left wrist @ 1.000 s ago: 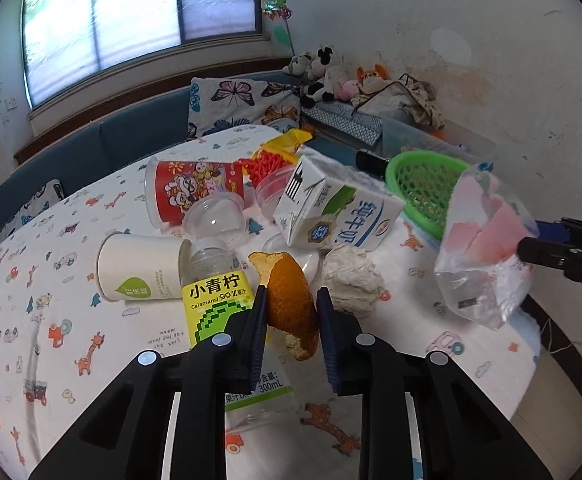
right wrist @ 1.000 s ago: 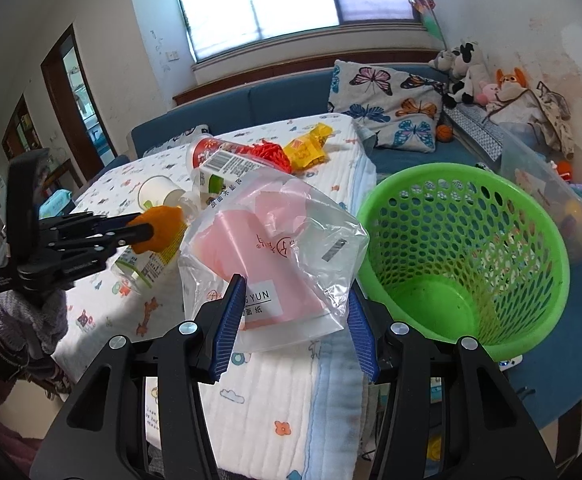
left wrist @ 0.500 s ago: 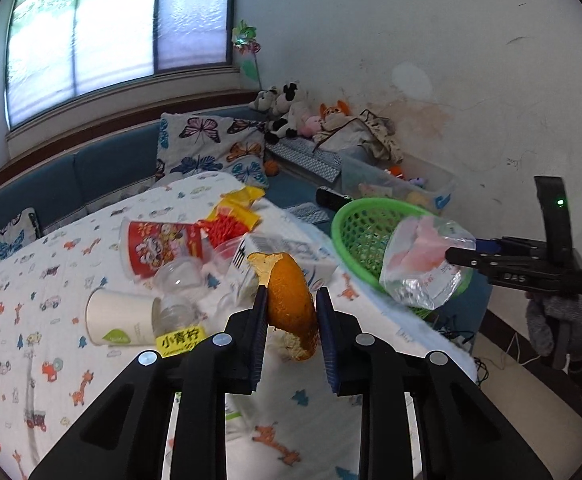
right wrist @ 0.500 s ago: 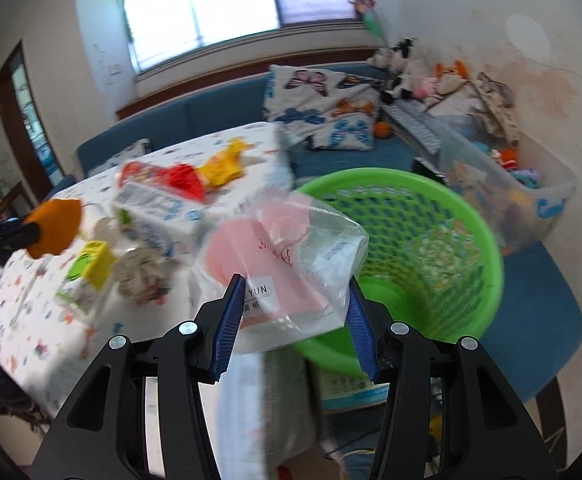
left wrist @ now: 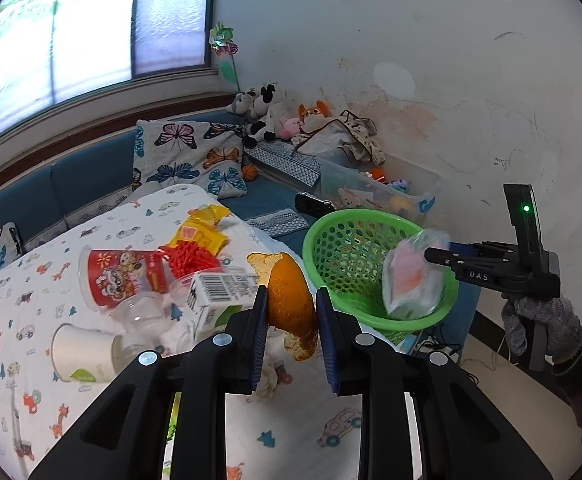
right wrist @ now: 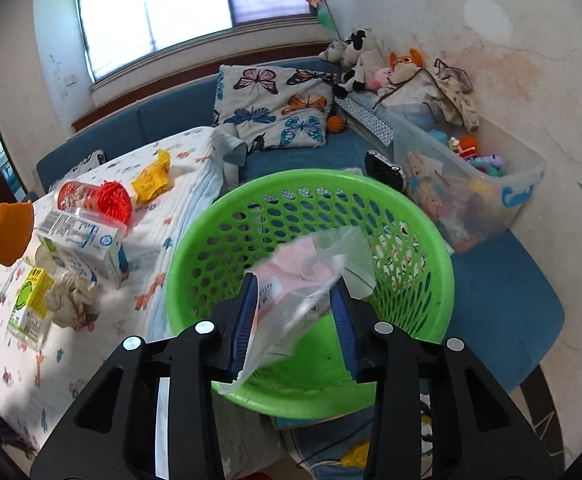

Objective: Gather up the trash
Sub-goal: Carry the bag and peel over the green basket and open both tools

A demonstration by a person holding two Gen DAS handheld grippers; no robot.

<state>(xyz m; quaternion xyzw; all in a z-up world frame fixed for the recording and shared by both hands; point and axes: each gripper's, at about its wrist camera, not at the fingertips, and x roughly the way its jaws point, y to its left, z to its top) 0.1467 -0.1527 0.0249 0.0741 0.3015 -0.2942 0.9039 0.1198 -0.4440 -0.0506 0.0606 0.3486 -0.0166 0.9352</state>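
Observation:
My left gripper [left wrist: 291,299] is shut on a curled orange peel [left wrist: 289,288] and holds it up over the table's near edge. The peel [right wrist: 5,236] also shows at the left edge of the right wrist view. A green mesh basket [right wrist: 195,240] stands on the blue sofa beside the table. My right gripper [right wrist: 294,284] is over the basket's mouth, its jaws closing on a clear plastic bag [right wrist: 303,276] with pink contents. In the left wrist view that bag [left wrist: 411,280] hangs from the right gripper [left wrist: 437,254] above the basket's rim [left wrist: 331,232].
On the patterned tablecloth lie a milk carton [left wrist: 219,288], a red printed cup [left wrist: 119,272], a white paper cup [left wrist: 79,352], a yellow wrapper [left wrist: 203,232], a crumpled tissue [right wrist: 71,296] and a green-labelled bottle [right wrist: 31,304]. A clear toy bin [right wrist: 471,184] stands behind the basket. A gloved hand [left wrist: 543,320] holds the right gripper.
The right gripper carried the bag from over the table to above the basket, and its jaws drew closer together. The left gripper rose and swung toward the basket with the peel.

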